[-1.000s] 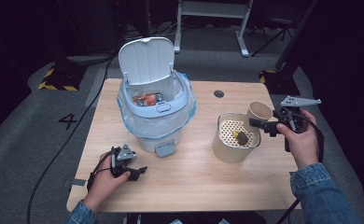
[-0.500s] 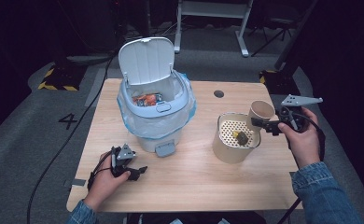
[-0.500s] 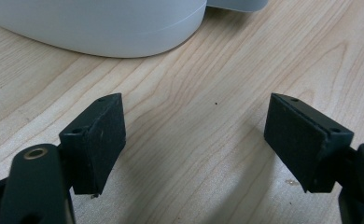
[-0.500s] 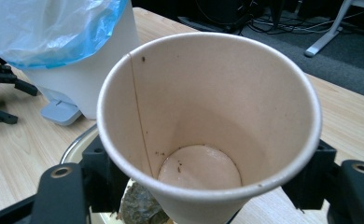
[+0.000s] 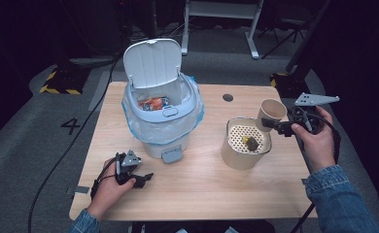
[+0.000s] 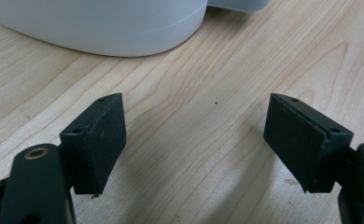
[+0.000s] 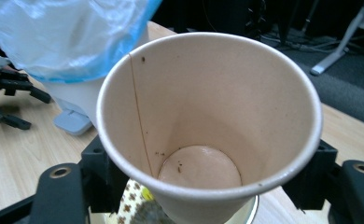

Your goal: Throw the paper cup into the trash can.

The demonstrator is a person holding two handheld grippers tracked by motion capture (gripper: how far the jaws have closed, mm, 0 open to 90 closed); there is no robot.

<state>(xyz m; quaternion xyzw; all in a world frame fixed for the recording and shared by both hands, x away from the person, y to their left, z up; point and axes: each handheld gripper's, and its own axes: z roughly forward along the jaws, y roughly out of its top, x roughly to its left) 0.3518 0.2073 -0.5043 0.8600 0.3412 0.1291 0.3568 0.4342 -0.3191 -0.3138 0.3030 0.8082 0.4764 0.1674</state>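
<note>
Between the right gripper's (image 7: 203,186) narrowly parted jaws sits a paper cup (image 7: 208,121), seemingly clamped.

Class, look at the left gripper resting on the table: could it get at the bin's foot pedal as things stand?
Probably yes: the left gripper sits open and empty, and only bare table lies between it and the foot pedal.

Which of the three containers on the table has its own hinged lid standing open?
The white bin with the blue bag; the paper cup and strainer-topped tub have no lids.
</note>
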